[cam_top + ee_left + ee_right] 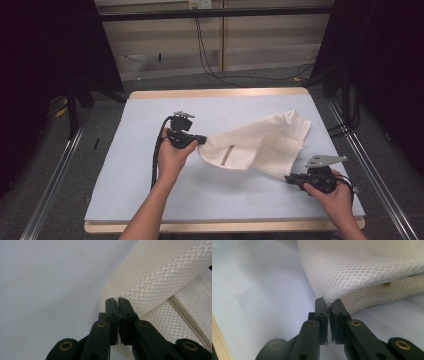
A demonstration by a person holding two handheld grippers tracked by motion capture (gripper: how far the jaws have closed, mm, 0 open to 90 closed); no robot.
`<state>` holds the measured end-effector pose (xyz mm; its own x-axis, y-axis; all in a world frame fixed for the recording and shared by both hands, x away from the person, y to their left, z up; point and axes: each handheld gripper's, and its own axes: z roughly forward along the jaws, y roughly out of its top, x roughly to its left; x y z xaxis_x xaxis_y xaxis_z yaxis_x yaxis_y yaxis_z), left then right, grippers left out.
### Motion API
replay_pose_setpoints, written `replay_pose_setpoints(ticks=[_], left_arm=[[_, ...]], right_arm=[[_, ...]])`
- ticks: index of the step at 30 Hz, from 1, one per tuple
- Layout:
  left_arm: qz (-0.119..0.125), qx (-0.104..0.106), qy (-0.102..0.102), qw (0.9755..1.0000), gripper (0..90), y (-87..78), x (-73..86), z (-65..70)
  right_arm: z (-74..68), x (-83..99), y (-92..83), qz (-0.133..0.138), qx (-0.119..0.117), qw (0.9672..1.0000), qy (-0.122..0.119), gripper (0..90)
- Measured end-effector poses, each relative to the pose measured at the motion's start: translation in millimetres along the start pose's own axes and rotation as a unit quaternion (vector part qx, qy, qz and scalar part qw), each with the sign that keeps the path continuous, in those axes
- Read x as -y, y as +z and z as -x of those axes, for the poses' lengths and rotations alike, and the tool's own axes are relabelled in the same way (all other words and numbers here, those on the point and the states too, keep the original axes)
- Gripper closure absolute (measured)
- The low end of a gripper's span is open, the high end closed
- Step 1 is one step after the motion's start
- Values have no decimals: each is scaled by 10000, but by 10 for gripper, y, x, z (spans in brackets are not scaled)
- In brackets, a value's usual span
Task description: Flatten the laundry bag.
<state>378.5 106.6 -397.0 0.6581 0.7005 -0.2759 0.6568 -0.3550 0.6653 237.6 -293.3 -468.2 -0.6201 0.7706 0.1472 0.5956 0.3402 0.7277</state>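
A cream mesh laundry bag [260, 142] lies on the pale blue table cover [150, 185], stretched between both grippers. The left gripper [202, 141] is shut on the bag's left corner and holds that end slightly raised. In the left gripper view its jaws [117, 301] pinch a folded mesh edge [155, 277], with a zipper seam [186, 317] running to the right. Near the table's front right, the right gripper [289, 178] is shut on the bag's lower right corner. In the right gripper view the jaws [328, 304] clamp the mesh corner [362, 270].
The wooden table edge [220, 226] runs along the front and shows at the bottom left of the right gripper view [220, 342]. Metal rails [50, 185] flank the table on both sides. Black cables [210, 55] hang at the back wall.
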Motion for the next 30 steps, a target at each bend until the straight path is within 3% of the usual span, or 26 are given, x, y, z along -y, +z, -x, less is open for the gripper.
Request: replay_pose_setpoints(ticks=[8,19,21,27,30], left_arm=[[-2,-134,-125,9998,873,-33,17,-154],[-27,-258,-142,9996,874,-64,46,-305],[61,-271,-253,9993,874,-60,57,-338],[104,-416,-348,9985,873,-70,118,-507],[82,-522,-521,9972,874,-71,226,-678]], right_arm=[[31,6,-34,21,87,10000,1,850],[59,-12,38,-102,304,9995,-63,849],[68,-23,57,-120,345,9993,-40,849],[116,-92,105,-179,509,9985,-42,846],[153,-184,177,-268,637,9976,18,845]])
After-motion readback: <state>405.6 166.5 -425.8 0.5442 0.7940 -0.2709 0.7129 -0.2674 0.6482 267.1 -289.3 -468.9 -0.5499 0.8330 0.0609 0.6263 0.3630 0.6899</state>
